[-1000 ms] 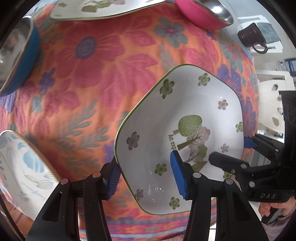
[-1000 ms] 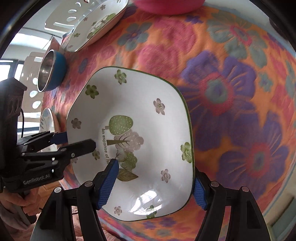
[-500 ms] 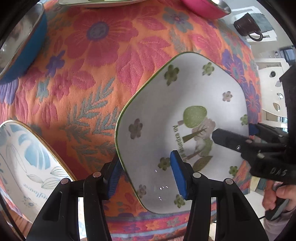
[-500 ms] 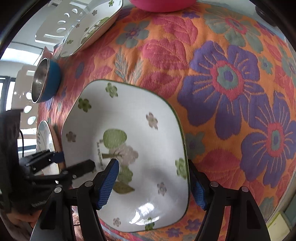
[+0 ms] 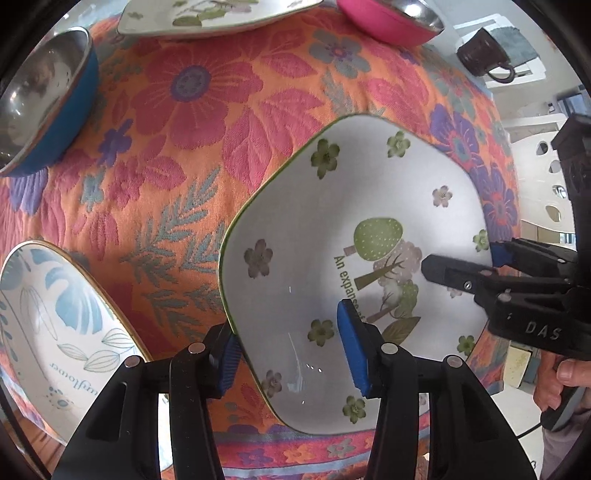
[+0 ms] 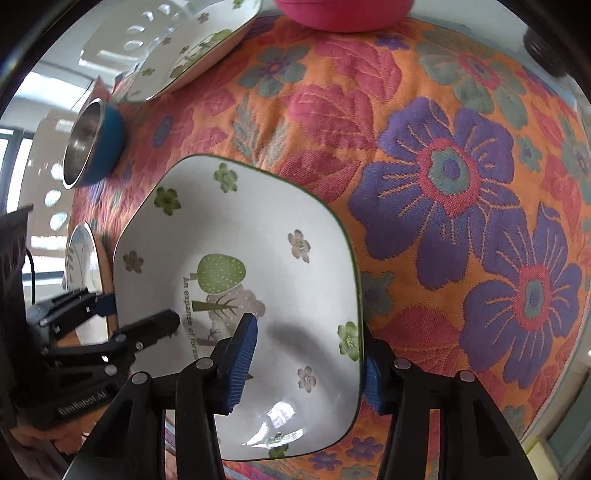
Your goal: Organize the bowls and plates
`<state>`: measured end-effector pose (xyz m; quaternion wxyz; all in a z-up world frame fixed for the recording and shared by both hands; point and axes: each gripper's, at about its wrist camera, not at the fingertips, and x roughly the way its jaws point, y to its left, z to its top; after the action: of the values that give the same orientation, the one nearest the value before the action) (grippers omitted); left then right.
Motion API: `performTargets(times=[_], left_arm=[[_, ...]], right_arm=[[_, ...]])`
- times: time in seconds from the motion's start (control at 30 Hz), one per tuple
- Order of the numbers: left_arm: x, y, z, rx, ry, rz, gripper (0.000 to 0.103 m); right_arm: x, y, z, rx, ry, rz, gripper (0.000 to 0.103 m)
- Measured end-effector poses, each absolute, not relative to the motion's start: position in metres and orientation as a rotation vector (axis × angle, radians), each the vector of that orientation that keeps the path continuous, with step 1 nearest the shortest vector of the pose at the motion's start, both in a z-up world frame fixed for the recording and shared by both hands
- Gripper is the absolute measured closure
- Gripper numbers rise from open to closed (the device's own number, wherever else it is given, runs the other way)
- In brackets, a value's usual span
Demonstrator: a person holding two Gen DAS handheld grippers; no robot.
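A white square plate with green flowers and a tree [image 5: 332, 229] [image 6: 236, 243] is over the flowered tablecloth near the front edge. My left gripper [image 5: 288, 350] straddles its left rim, one pad under the rim and one inside, closed on it. My right gripper [image 6: 308, 363] straddles the right rim the same way. Each gripper shows in the other's view: the right gripper [image 5: 480, 273] and the left gripper [image 6: 122, 317]. A matching plate [image 5: 207, 14] [image 6: 192, 48] lies at the far edge.
A blue steel bowl [image 5: 40, 103] [image 6: 92, 144] stands at the left. A pink bowl [image 5: 388, 18] sits at the far side. A white plate with blue leaves [image 5: 55, 325] lies at the near left. A dark mug [image 5: 484, 55] stands off the table.
The plate has shifted with both grippers over the last second; the view tilted and came back. Both grippers keep their hold on opposite rims.
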<state>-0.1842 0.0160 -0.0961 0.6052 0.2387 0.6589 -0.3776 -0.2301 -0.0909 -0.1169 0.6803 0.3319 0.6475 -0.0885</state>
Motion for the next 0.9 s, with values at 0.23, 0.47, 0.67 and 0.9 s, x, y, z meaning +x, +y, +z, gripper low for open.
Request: performTargets(times=[0.23, 0.47, 0.67, 0.9], left_arm=[[-0.186, 0.008, -0.07, 0.545, 1.481, -0.922, 0.058], [-0.168, 0.031, -0.055, 0.504, 1.433, -0.932, 0.058], [-0.134, 0.078, -0.034, 0.426, 1.439, -0.915, 0.058], [-0.102, 0.117, -0.022, 0.357, 1.44, -0.877, 0.058]], right_arm=[[-0.236, -0.083, -0.101, 0.763, 1.429, -0.19, 0.053], [-0.228, -0.071, -0.07, 0.735, 1.386, -0.182, 0.053], [-0.205, -0.054, -0.041, 0.692, 1.358, -0.14, 0.053], [-0.175, -0.025, -0.024, 0.647, 1.348, -0.084, 0.053]])
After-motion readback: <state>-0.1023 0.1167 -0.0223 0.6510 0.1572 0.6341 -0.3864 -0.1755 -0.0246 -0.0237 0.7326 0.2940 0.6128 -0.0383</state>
